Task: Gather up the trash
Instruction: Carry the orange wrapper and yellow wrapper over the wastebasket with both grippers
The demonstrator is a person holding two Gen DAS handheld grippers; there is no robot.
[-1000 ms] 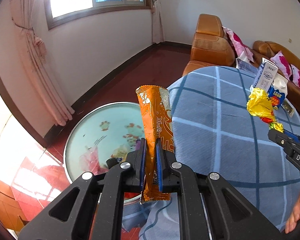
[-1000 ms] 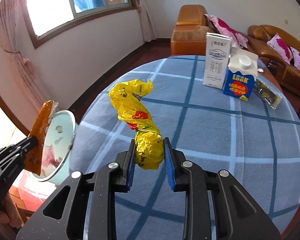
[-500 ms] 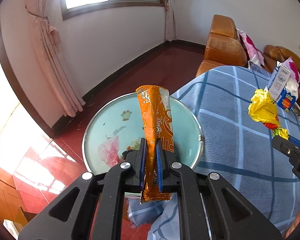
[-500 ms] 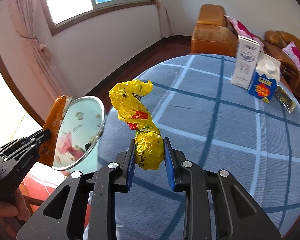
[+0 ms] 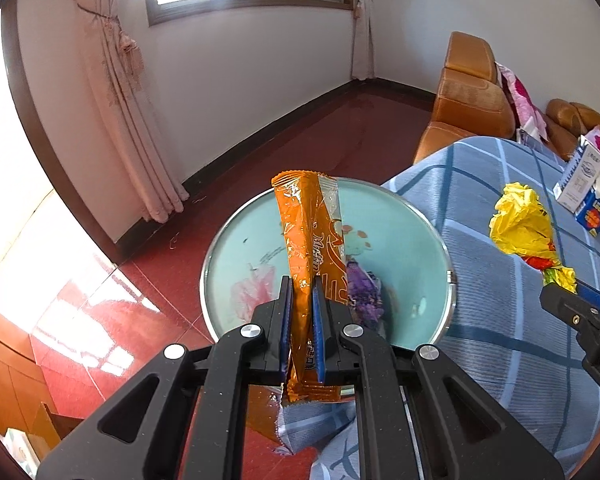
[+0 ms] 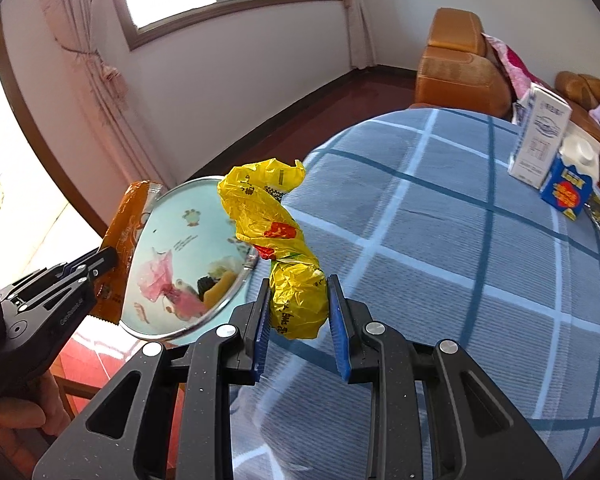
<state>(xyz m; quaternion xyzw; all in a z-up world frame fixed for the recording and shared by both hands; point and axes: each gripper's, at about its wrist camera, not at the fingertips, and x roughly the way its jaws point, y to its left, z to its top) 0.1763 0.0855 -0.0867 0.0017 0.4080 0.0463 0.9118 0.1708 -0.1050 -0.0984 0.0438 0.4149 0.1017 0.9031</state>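
We've got both hand-held grippers clamped, left [image 5: 301, 312] on wrapper [image 5: 310, 240], right [image 6: 298, 312] on bag [image 6: 278, 240]; next, drop into bin [image 5: 236, 248]

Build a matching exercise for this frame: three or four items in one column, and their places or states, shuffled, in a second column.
Items
1. orange wrapper
2. yellow bag
3. pink plastic scrap
4. blue carton

Places
A. standing on the checked tablecloth
B. lying inside the bin
C. clamped in the right gripper
D. clamped in the left gripper

Pairs: 1-D, 2-C, 3-B, 4-A
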